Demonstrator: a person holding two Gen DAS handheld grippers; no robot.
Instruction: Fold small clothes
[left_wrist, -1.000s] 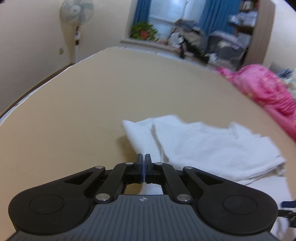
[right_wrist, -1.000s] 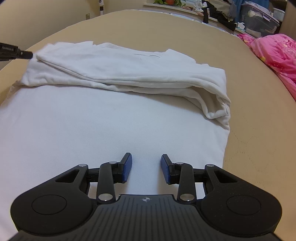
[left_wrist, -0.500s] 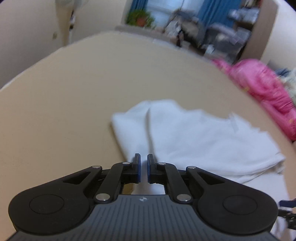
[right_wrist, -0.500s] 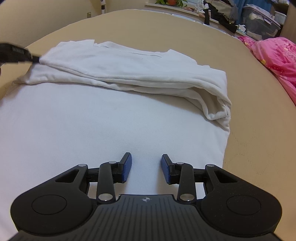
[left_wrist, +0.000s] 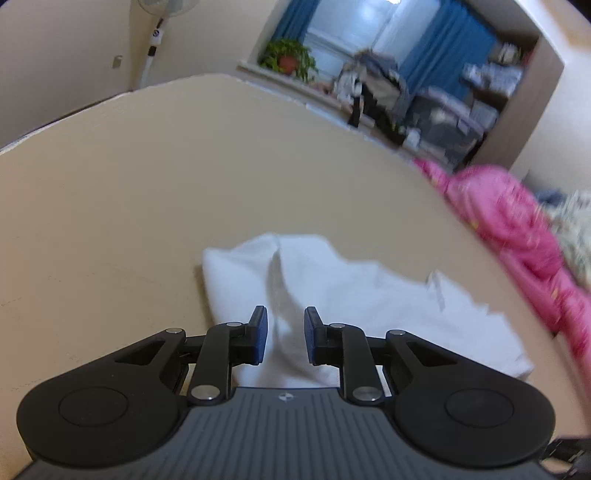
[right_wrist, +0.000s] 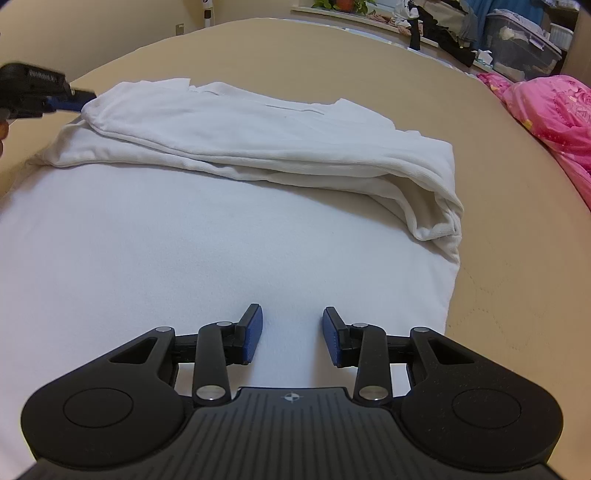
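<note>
A white garment (right_wrist: 258, 125) lies on the tan bed, its far part folded over into a thick band and its near part (right_wrist: 184, 240) spread flat. My left gripper (left_wrist: 284, 332) is at the band's left corner; its jaws are opening, and a ridge of the white cloth (left_wrist: 351, 295) shows in the gap without being pinched. In the right wrist view the left gripper (right_wrist: 79, 100) comes in from the left edge, with its tip at that corner. My right gripper (right_wrist: 291, 332) stands open above the flat near part, nothing between its fingers.
A pink quilt (right_wrist: 554, 110) (left_wrist: 517, 229) is heaped along the right side of the tan bed (left_wrist: 147, 203). Beyond the far edge are a window ledge with a potted plant (left_wrist: 288, 61), piled clothes and storage boxes (right_wrist: 524, 48), and a standing fan (left_wrist: 155, 33).
The left gripper's jaws have gone from shut to apart, and its view has rolled and tipped over the garment's left corner. The right gripper has kept still and open.
</note>
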